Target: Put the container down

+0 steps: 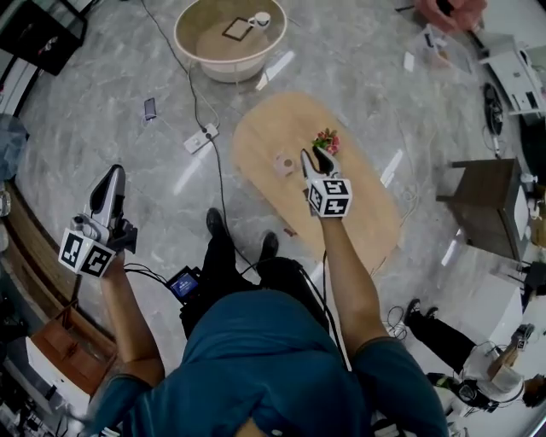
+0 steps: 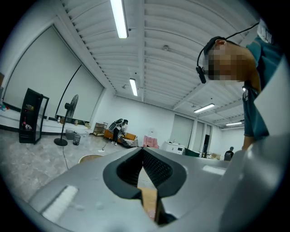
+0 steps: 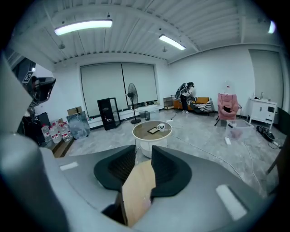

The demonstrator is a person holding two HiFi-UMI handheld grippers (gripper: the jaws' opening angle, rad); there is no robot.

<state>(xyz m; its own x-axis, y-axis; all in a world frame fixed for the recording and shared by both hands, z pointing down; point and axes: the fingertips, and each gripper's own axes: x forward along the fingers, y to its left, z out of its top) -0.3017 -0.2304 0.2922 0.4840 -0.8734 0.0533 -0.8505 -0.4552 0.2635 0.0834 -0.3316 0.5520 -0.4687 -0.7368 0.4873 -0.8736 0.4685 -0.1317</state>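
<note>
A small translucent container [image 1: 284,163] stands upright on the oval wooden table [image 1: 358,213]. A pink and red flower bunch [image 1: 327,140] lies just beyond it to the right. My right gripper [image 1: 317,159] hovers over the table between the two, right of the container and apart from it. Its jaws stand a narrow gap apart in the right gripper view [image 3: 143,153], and only the wooden tabletop [image 3: 138,190] shows between them. My left gripper [image 1: 109,186] is held off to the left above the floor, pointing away from the table, its jaws [image 2: 142,152] shut with nothing in them.
A round white table [image 1: 229,60] with a mug [image 1: 260,19] and a flat tablet stands beyond the oval one. A power strip [image 1: 201,136] and cables lie on the floor between them. A dark side table [image 1: 485,195] is at the right. My legs are against the near edge.
</note>
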